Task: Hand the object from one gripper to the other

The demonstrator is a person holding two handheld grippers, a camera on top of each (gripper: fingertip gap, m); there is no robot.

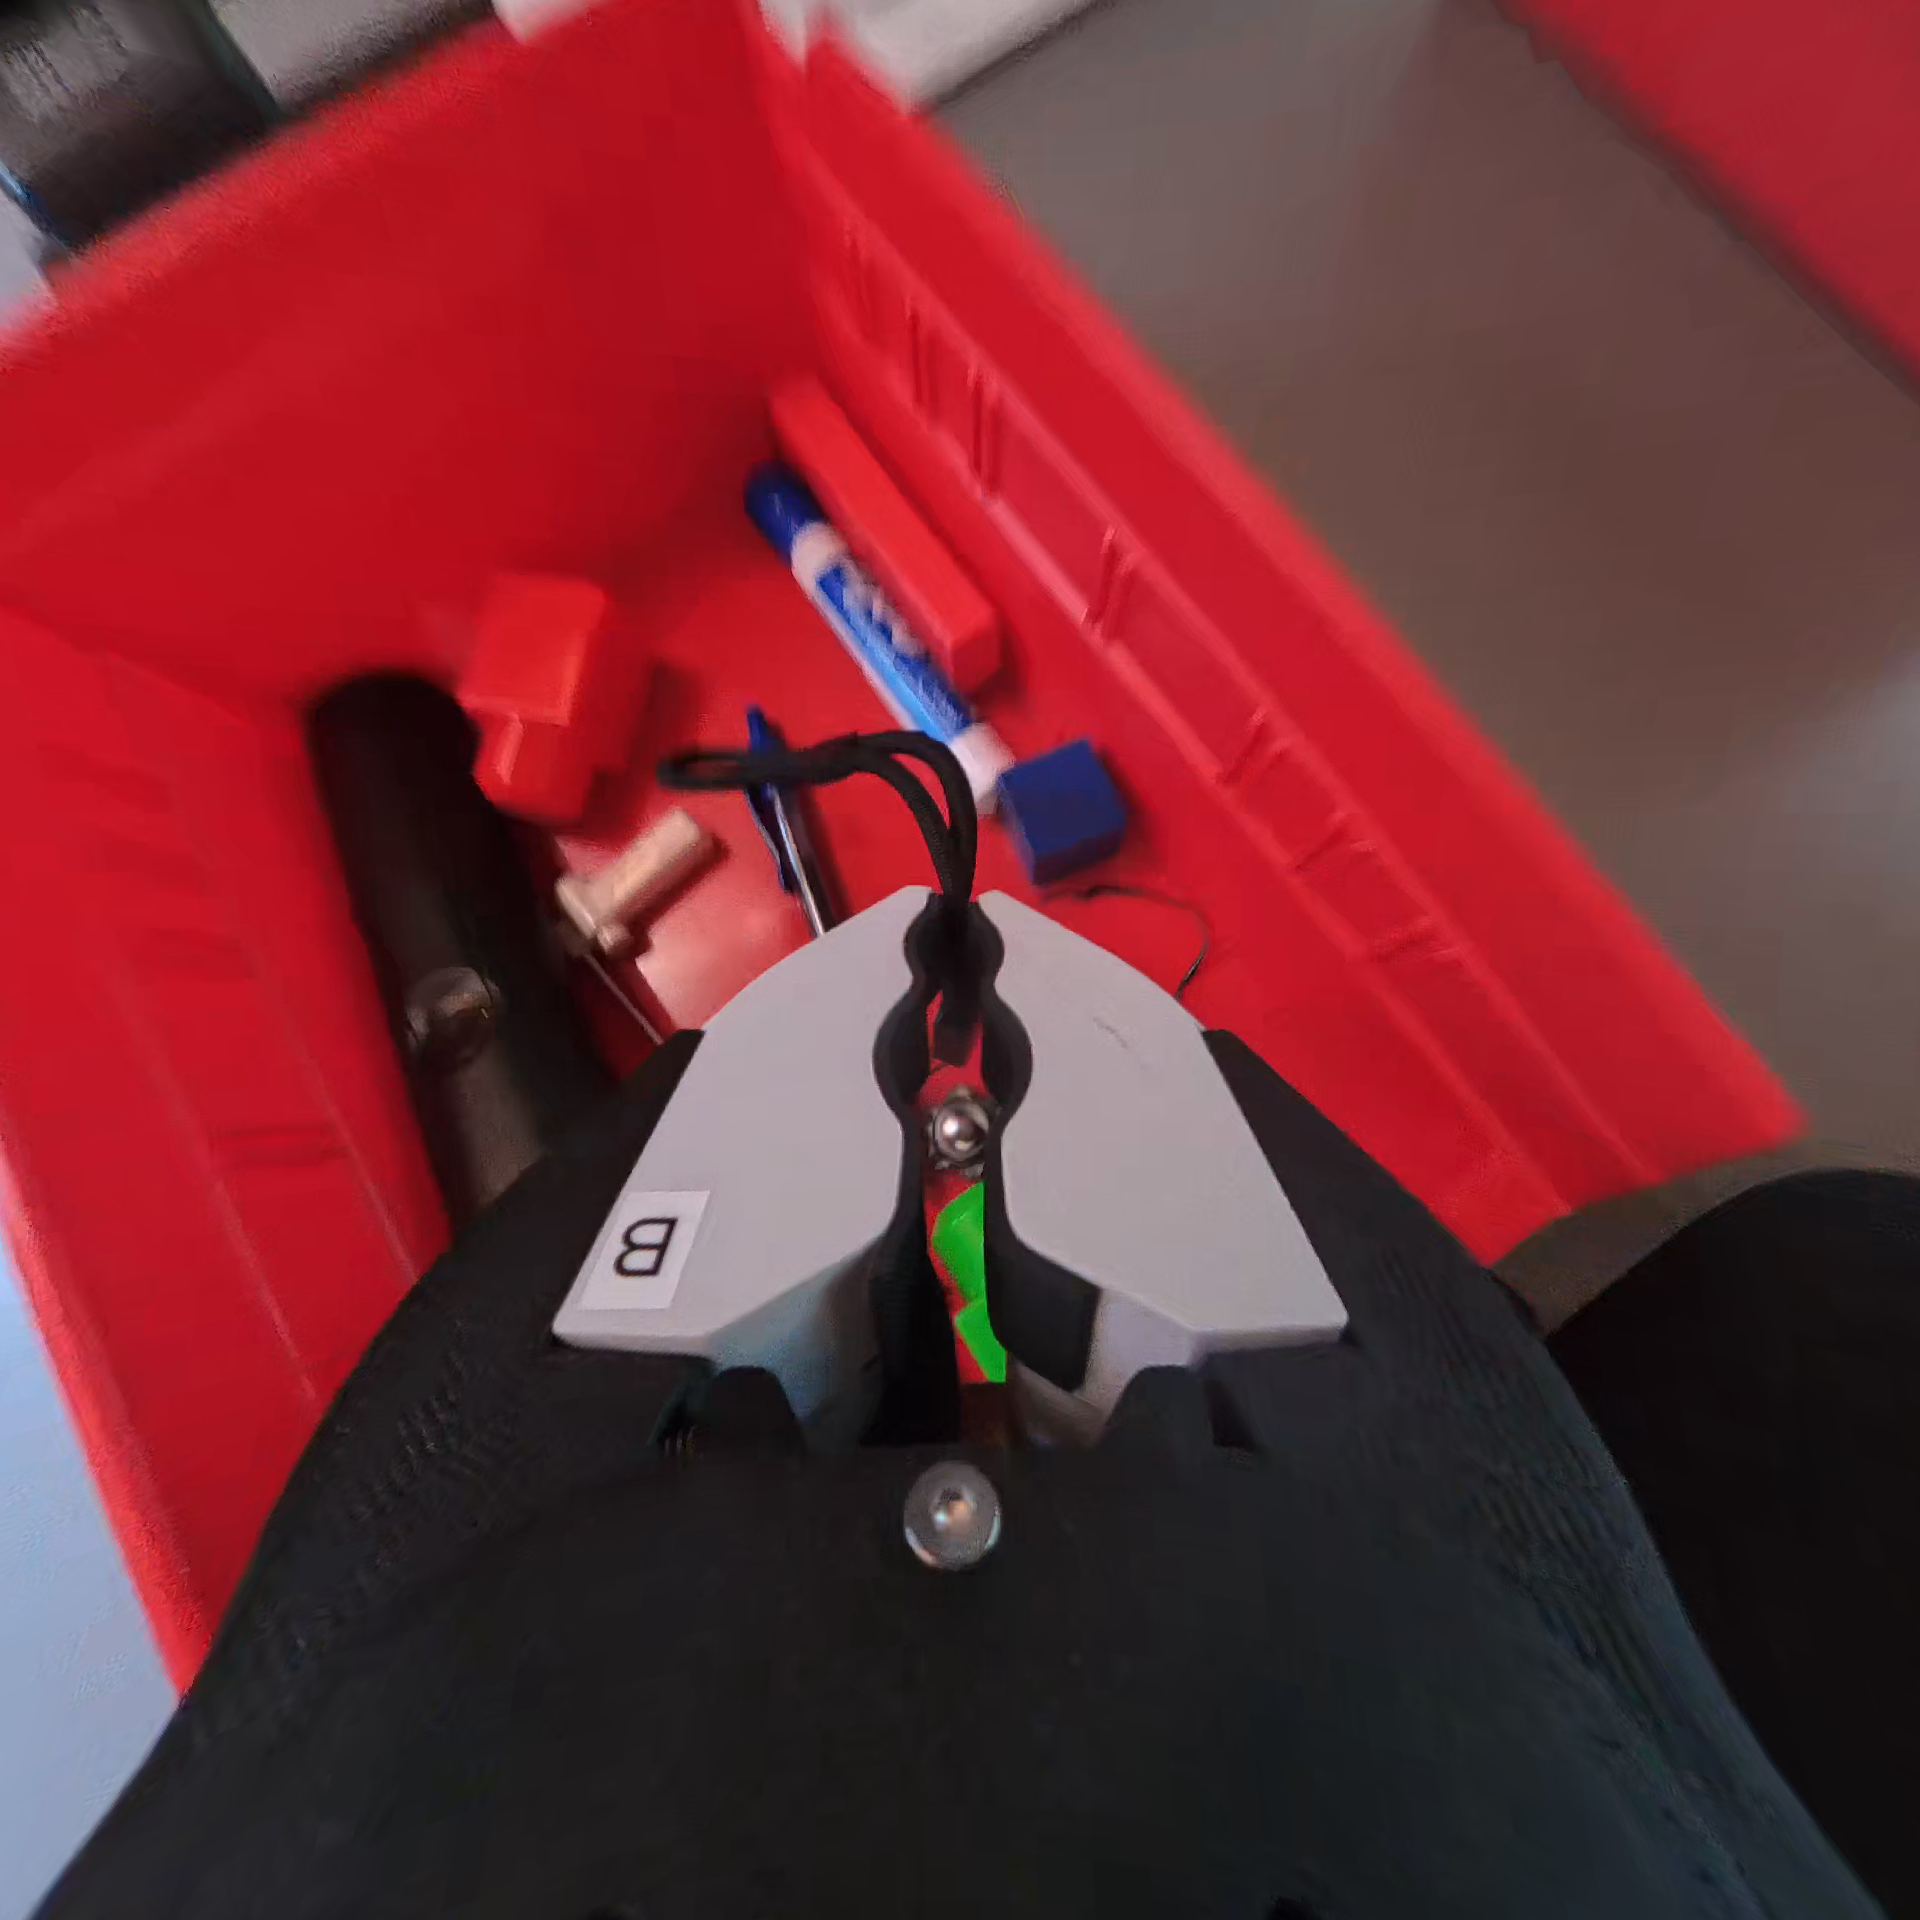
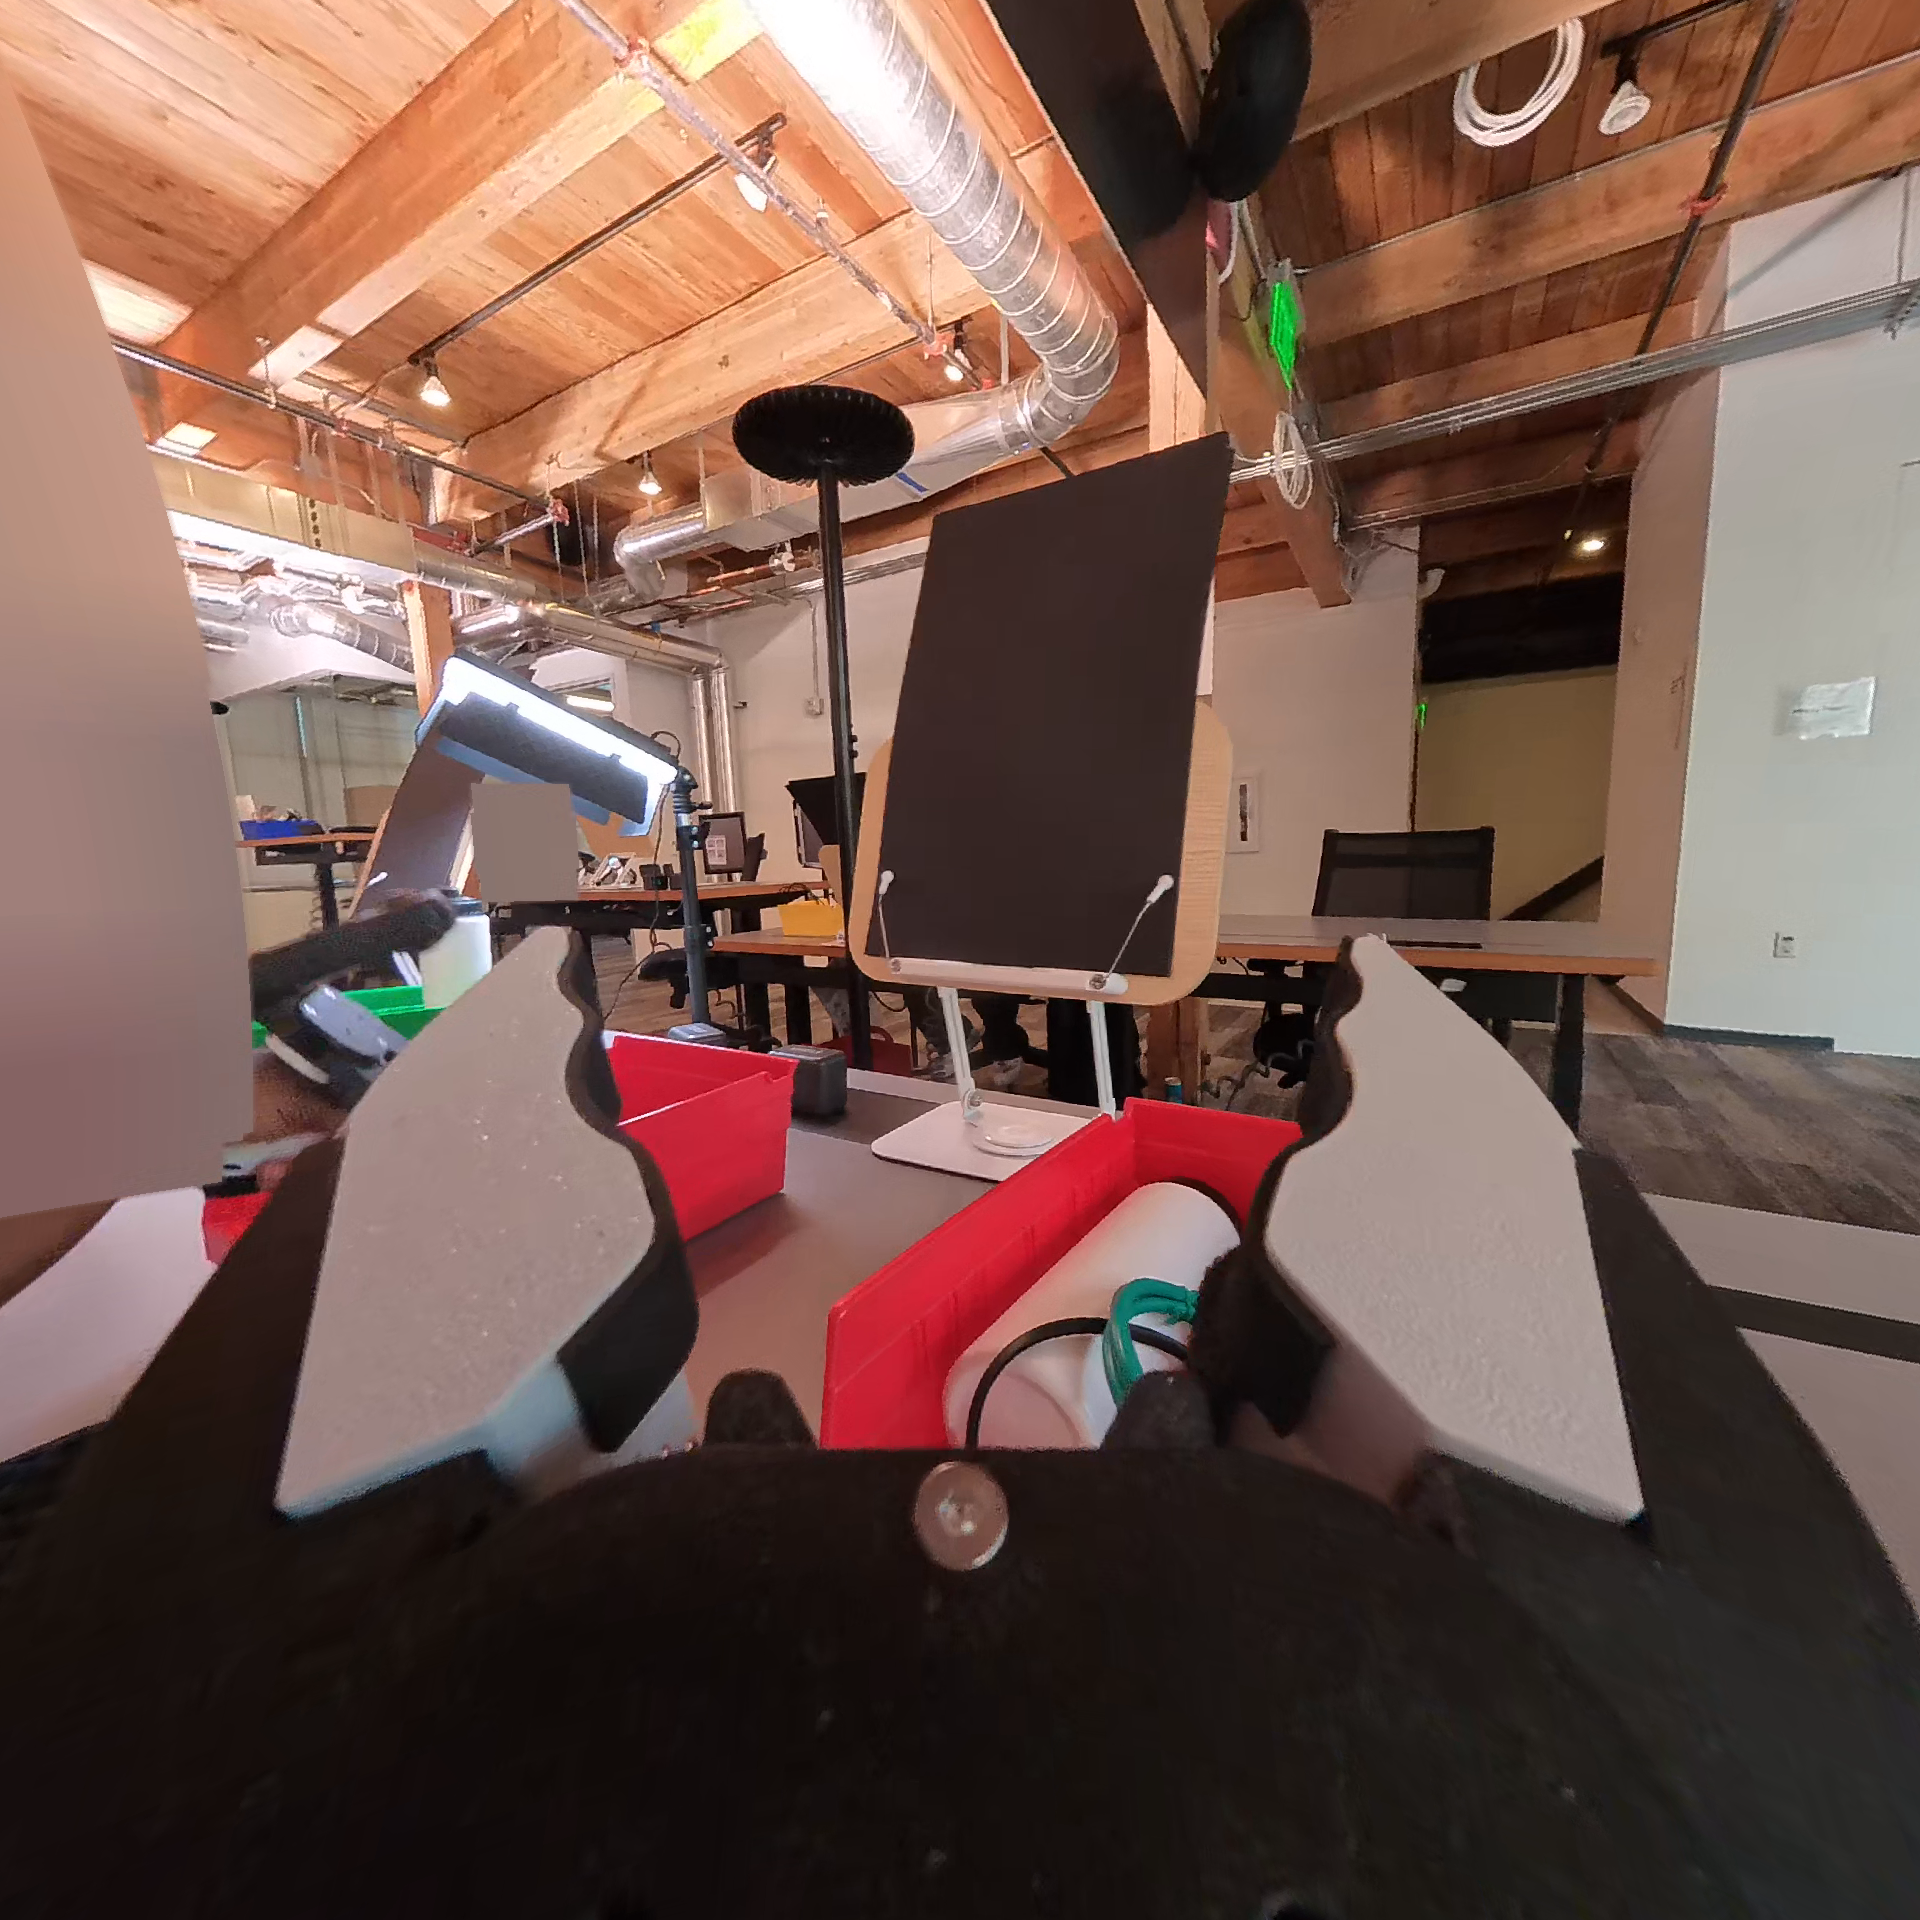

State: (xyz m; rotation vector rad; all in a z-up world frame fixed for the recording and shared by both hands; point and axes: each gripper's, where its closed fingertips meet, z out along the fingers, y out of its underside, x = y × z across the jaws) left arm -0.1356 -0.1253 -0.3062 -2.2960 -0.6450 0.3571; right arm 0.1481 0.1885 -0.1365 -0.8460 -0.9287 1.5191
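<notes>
In the left wrist view my left gripper (image 1: 951,909) is shut on a black cord loop (image 1: 914,774), which sticks out past the fingertips above a red bin (image 1: 1195,675). The view is blurred. In the right wrist view my right gripper (image 2: 966,966) is open and empty, held level above the table, with its fingers (image 2: 488,1195) wide apart. The left gripper also shows far left in the right wrist view (image 2: 332,997), small and partly hidden.
The red bin holds a blue marker (image 1: 873,613), a blue cube (image 1: 1065,810), red blocks (image 1: 540,686), a metal bolt (image 1: 634,878) and a dark tube (image 1: 416,883). In front of the right gripper are two red bins (image 2: 727,1122), one with a white cylinder (image 2: 1101,1299), and a tablet stand (image 2: 1049,748). Tip to tip, the grippers are about 45 centimeters apart.
</notes>
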